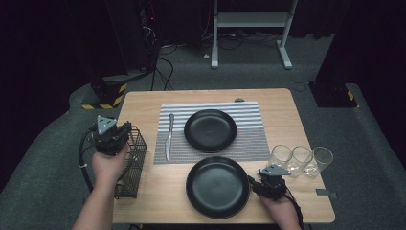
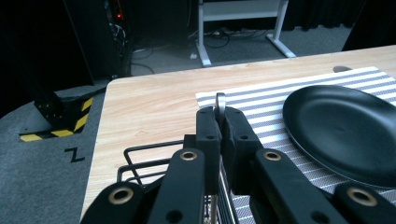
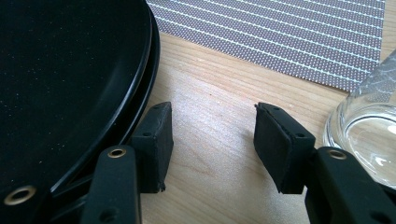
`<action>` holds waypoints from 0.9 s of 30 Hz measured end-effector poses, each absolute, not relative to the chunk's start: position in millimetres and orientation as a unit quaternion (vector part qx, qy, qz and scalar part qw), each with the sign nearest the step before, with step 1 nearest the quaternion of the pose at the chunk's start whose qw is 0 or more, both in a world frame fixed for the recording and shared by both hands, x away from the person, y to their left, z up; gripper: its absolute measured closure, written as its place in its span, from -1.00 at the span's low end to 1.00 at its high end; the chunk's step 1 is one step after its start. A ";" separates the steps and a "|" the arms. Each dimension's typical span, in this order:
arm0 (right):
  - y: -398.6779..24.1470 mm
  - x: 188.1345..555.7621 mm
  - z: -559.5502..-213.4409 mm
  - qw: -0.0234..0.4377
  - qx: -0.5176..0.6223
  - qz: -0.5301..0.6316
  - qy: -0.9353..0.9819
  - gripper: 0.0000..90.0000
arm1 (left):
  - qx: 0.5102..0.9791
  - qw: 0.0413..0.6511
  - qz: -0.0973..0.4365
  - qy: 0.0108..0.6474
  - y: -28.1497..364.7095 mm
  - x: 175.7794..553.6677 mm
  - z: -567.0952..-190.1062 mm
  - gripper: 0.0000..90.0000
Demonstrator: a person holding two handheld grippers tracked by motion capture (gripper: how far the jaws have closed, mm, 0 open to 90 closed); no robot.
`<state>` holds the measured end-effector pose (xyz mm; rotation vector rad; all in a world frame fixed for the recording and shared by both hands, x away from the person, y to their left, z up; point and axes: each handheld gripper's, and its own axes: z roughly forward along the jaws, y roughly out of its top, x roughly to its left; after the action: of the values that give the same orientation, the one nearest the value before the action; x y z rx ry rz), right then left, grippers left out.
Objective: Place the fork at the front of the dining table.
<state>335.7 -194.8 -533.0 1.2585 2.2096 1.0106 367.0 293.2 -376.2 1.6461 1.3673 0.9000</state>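
Cutlery is the business in hand: the left gripper [image 2: 221,122], at the left of the high view above a wire basket [image 1: 135,163], has its jaws pressed together on a thin metal handle [image 2: 220,101] whose rounded end pokes up between the pads in the left gripper view. Which piece of cutlery it is cannot be told, since the rest hangs hidden below the jaws, over or inside the basket.

Taking things by size, the wooden table [image 1: 297,120] fills the middle of the high view. On it a striped placemat [image 1: 251,112] lies centre frame with one black plate [image 1: 210,130] set squarely on it, probably as a finished place setting. A knife [image 1: 169,134] lies on the mat's left edge, just beside that plate, blade end toward the bottom of the frame.

Below the mat a second black plate [image 1: 217,180] rests on bare wood, apparently not yet given a spot. The right gripper [image 3: 212,140] sits at its right rim with jaws apart and nothing between them, one pad just beside the plate's edge, likely poised to take it.

Three clear glasses [image 1: 301,160] stand in a row at lower right, touching or nearly so, all empty. Both plates are empty too. The basket's other contents, if any, cannot be made out through its bars.
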 end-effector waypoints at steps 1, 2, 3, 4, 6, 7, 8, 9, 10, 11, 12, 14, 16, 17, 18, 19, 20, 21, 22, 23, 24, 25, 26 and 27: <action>-194.8 335.6 -533.0 0.201 0.450 0.362 0.791 0.04 | 0.650 0.400 0.356 0.539 293.1 366.2 -376.1 0.90; -194.8 335.7 -533.0 0.201 0.451 0.362 0.791 0.04 | 0.650 0.401 0.356 0.538 293.1 365.6 -376.1 0.90; -194.8 335.6 -533.0 0.201 0.451 0.362 0.791 0.04 | 0.649 0.404 0.358 0.537 293.2 364.5 -375.8 0.90; -194.8 335.6 -533.0 0.201 0.451 0.362 0.791 0.04 | 0.648 0.407 0.358 0.535 293.5 363.7 -375.5 0.90; -194.6 335.5 -532.9 0.202 0.451 0.361 0.791 0.04 | 0.645 0.415 0.360 0.531 294.4 361.6 -373.7 0.91; -194.6 335.5 -532.9 0.202 0.451 0.361 0.791 0.04 | 0.643 0.418 0.361 0.530 294.6 360.7 -372.9 0.91; -194.7 335.6 -532.9 0.202 0.451 0.361 0.791 0.04 | 0.640 0.421 0.362 0.530 294.3 360.1 -372.5 0.91; -194.7 335.6 -533.0 0.202 0.451 0.361 0.791 0.04 | 0.640 0.424 0.364 0.527 294.3 358.7 -371.3 0.91; -194.7 335.6 -533.0 0.202 0.451 0.361 0.791 0.04 | 0.639 0.426 0.366 0.526 294.0 357.9 -370.7 0.91; -194.7 335.6 -533.0 0.202 0.451 0.361 0.791 0.04 | 0.637 0.430 0.369 0.523 293.6 356.3 -369.5 0.91; -194.6 335.5 -532.9 0.202 0.452 0.361 0.791 0.04 | 0.635 0.432 0.371 0.521 293.5 355.3 -368.7 0.91; -194.6 335.6 -533.0 0.202 0.451 0.360 0.791 0.04 | 0.630 0.440 0.377 0.517 293.6 352.5 -366.4 0.91; -194.7 335.6 -532.9 0.202 0.451 0.361 0.791 0.04 | 0.626 0.445 0.381 0.515 293.7 350.7 -364.9 0.91; -194.7 335.5 -532.9 0.202 0.451 0.361 0.791 0.08 | 0.624 0.448 0.383 0.513 293.4 349.8 -364.1 0.91; -195.0 335.4 -532.9 0.203 0.450 0.363 0.791 0.10 | 0.623 0.449 0.384 0.512 293.2 349.3 -363.6 0.90; -195.0 335.3 -532.9 0.202 0.449 0.363 0.791 0.10 | 0.623 0.450 0.386 0.510 293.0 348.8 -362.9 0.90; -195.0 335.2 -532.8 0.202 0.448 0.364 0.791 0.10 | 0.622 0.451 0.388 0.509 292.7 348.2 -362.1 0.90; -194.8 335.0 -532.8 0.201 0.447 0.364 0.792 0.10 | 0.621 0.452 0.389 0.508 292.9 347.6 -361.5 0.91; -194.8 335.0 -532.9 0.201 0.447 0.364 0.792 0.11 | 0.620 0.453 0.391 0.508 293.3 347.3 -361.0 0.91; -194.8 335.0 -532.8 0.201 0.447 0.364 0.792 0.11 | 0.617 0.456 0.392 0.508 293.8 346.5 -360.3 0.91; -194.8 335.1 -532.9 0.200 0.447 0.364 0.792 0.10 | 0.616 0.456 0.394 0.507 294.6 346.0 -359.7 0.91; -194.8 335.1 -532.8 0.200 0.448 0.363 0.792 0.10 | 0.614 0.458 0.395 0.507 295.1 345.4 -359.1 0.91; -194.9 335.2 -532.8 0.201 0.448 0.363 0.792 0.10 | 0.612 0.459 0.396 0.508 295.6 344.8 -358.6 0.91; -195.0 335.2 -532.9 0.200 0.448 0.363 0.792 0.10 | 0.609 0.461 0.399 0.507 296.5 343.7 -357.5 0.91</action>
<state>335.2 -195.0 -532.9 1.2518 2.2133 1.0155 343.7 296.5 -357.5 1.4978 1.2477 0.9816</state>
